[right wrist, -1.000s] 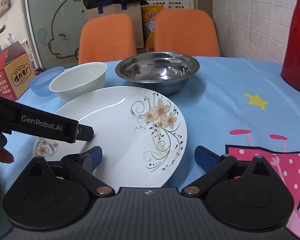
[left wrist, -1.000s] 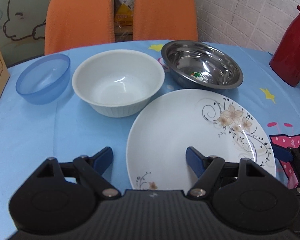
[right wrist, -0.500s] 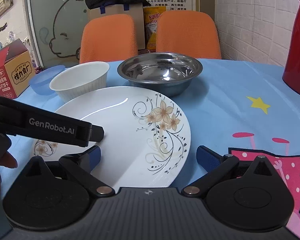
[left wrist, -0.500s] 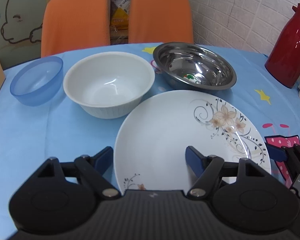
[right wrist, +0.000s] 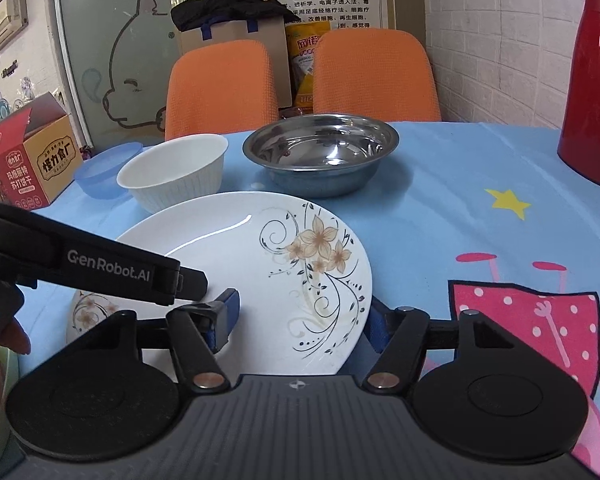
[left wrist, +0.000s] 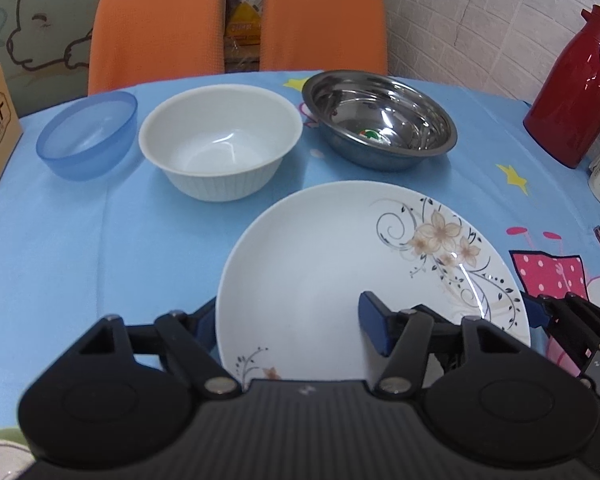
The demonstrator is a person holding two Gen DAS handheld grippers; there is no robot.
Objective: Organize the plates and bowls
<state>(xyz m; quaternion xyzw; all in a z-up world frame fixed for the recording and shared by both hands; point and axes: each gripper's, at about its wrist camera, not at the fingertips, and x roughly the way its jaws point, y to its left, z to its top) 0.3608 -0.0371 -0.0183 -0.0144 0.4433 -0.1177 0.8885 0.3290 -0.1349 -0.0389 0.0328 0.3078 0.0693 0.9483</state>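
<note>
Since a second ago we have brought both tools in around the round white plate with tan flowers [left wrist: 328, 264]. Our left tool [left wrist: 288, 322] straddles its near-left rim, our right tool [right wrist: 300, 316] its near-right rim, both spread, on the blue-clothed table [left wrist: 100, 248].

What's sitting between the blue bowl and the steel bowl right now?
The white bowl stands between the blue bowl and the steel bowl, touching neither; clearest in the left wrist view.
</note>
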